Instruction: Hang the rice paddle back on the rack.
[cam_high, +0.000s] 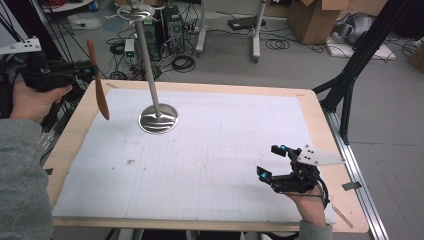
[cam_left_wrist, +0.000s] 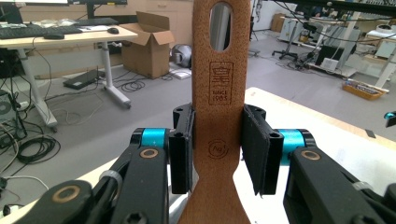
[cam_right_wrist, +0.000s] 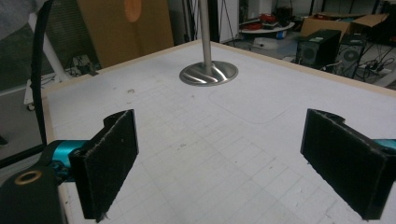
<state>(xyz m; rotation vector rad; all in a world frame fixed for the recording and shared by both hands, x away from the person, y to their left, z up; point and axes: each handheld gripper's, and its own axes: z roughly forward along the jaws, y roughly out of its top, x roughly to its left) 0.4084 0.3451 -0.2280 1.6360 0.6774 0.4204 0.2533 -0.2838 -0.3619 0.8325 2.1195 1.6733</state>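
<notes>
Spatula (cam_left_wrist: 219, 116) is clamped between the left gripper (cam_left_wrist: 218, 154) pads, gripped across the narrow handle just below the stamped logo, hang hole above the fingers, blade end running down out of frame. In the high view the left gripper (cam_high: 50, 75) holds it off the table's (cam_high: 75, 125) left edge, handle end up, blade hanging below the fingers and tilted toward the mat (cam_high: 200, 150). Stand (cam_high: 158, 117) sits on the mat well ahead of both grippers: round steel base, post going up to a top piece (cam_high: 136, 12) that I can't resolve, likely hooks. Judgement: the job is hanging the spatula on that stand by the hole. Right gripper (cam_high: 275, 162) rests low at the near right of the mat, jaws spread wide, nothing between the pads (cam_right_wrist: 109, 154), stand far ahead of them. Risks: grip is on the flat faces' edges only, so the spatula can pivot in the pads if the blade clips the post on approach. Hole sits close above the fingers, so the pad housings could hit the top piece before the hole seats. Stand is free-standing with a tall post; a side shove up high could tip it, and the right gripper is too far off to steady the base.
</notes>
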